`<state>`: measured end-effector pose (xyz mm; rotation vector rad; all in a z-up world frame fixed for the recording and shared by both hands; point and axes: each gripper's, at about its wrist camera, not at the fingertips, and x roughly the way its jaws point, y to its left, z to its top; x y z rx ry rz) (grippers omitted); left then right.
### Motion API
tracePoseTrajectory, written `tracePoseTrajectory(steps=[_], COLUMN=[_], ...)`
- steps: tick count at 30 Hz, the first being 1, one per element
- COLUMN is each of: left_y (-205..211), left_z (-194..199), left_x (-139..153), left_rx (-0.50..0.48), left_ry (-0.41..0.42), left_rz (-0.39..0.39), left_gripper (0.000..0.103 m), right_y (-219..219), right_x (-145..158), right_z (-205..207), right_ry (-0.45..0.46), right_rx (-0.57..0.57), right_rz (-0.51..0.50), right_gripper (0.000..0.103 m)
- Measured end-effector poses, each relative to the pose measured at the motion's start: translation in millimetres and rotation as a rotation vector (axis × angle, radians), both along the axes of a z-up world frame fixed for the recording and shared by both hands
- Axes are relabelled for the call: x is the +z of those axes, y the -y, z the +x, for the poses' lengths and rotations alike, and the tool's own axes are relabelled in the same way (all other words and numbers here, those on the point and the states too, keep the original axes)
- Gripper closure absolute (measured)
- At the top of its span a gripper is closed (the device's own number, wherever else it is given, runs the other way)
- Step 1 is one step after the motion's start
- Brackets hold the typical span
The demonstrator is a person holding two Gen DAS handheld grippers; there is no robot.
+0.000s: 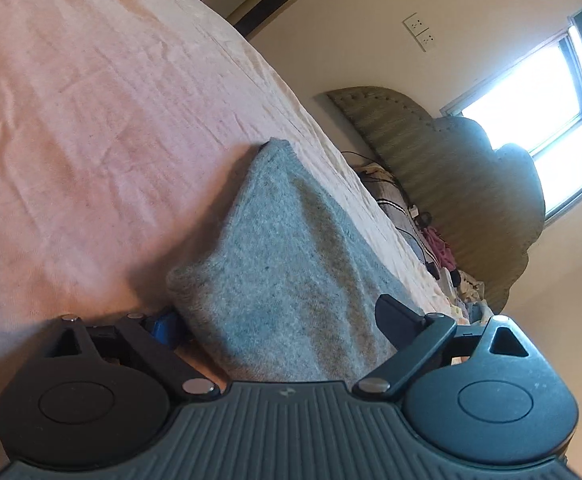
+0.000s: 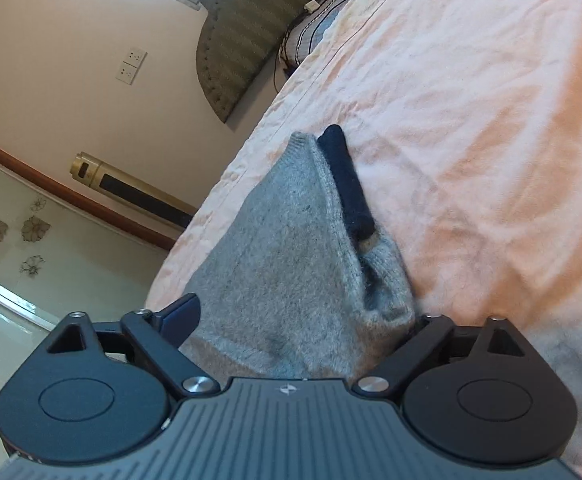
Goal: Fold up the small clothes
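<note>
The left gripper (image 1: 279,324) has the grey knitted garment (image 1: 287,264) bunched between its 2 fingers, which look spread wide around the cloth; whether they actually pinch it I cannot tell. From this claw the garment's long axis runs straight ahead and away, tapering to a far corner that rests on the peach bedsheet (image 1: 91,120).

The right gripper (image 2: 303,320) straddles the near end of the same garment, its fingers likewise wide and its grip equally unclear. A dark blue band (image 2: 347,188) lies along the cloth's right edge. Both grippers are tilted, each at a near corner, so neither is nearer; the fold likely carries these corners toward the far end.
</note>
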<state>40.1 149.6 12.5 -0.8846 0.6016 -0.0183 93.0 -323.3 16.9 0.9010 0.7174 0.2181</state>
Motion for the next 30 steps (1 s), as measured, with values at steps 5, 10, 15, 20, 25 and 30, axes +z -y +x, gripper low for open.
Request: tracePoseTrajectory(steps=[5, 10, 15, 20, 25, 30], left_y=[-5.3, -7.1, -9.2, -19.1, -35.5, -45.1], left_z=[12.9, 16.4, -7.4, -64.8, -121.7, -114.8], left_x=[-8.4, -0.8, 33.6, 58.8, 43.8, 3.6], left_rx=[-0.008, -0.031, -0.078, -0.127, -0.161, -0.073], left_ry=[-0.132, -0.164, -0.061, 0.010, -0.026, -0.125], left_rz=[-0.018, -0.007, -0.009, 0.014, 0.032, -0.116], left_gripper=[0.096, 0.098, 0.099, 0.100, 0.103, 0.079], right_y=[11.0, 8.1, 12.2, 15.5, 26.9, 38.4], right_x=[-31.5, -23.1, 2.4, 17.5, -2.5, -27.5], right_z=[5.4, 1.6, -12.8, -56.3, -111.6, -126.7], right_ry=[-0.089, -0.069, 0.000, 0.031, -0.037, -0.098], right_rx=[-0.024, -0.022, 0.004, 0.100, 0.140, 0.058], right_rz=[0.156, 0.167, 0.210, 0.216, 0.190, 0.264], right_gripper=[0.093, 0.092, 0.092, 0.092, 0.092, 0.082])
